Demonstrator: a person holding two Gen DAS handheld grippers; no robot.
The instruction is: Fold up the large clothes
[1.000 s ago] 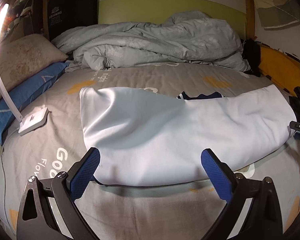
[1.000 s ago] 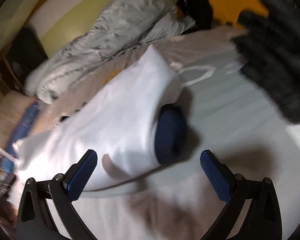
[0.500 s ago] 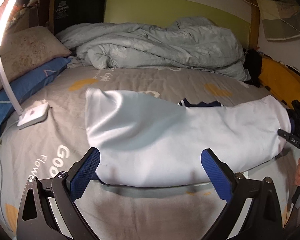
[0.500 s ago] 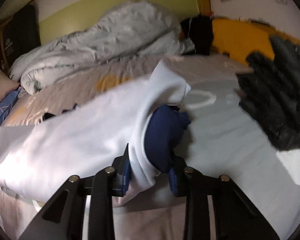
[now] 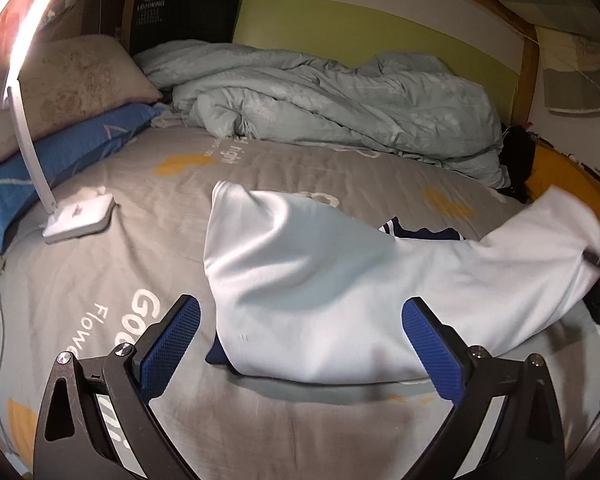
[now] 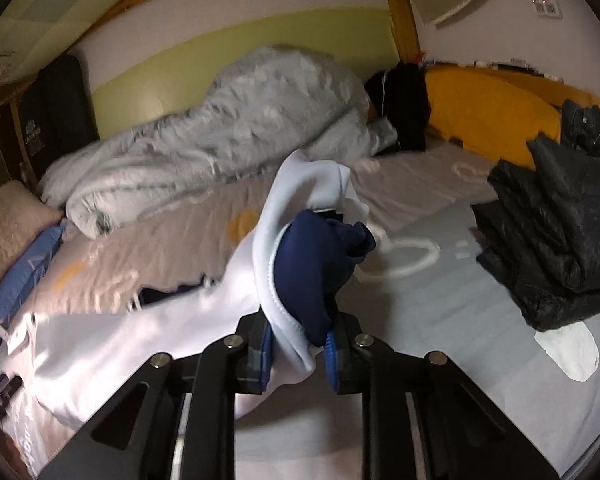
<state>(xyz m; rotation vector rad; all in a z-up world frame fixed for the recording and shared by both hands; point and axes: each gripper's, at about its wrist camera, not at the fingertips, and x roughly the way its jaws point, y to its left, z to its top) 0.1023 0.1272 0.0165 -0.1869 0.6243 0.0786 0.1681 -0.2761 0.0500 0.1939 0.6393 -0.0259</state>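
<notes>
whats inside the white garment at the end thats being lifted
Navy fabric bulges out of the white garment there, between the shut right gripper jaws. How far it runs inside is covered.

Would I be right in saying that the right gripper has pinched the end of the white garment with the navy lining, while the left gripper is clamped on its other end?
Not quite: the left gripper is open, and its pads press on nothing, as the left wrist view shows. The right gripper has indeed just closed on the end of the white garment.
</notes>
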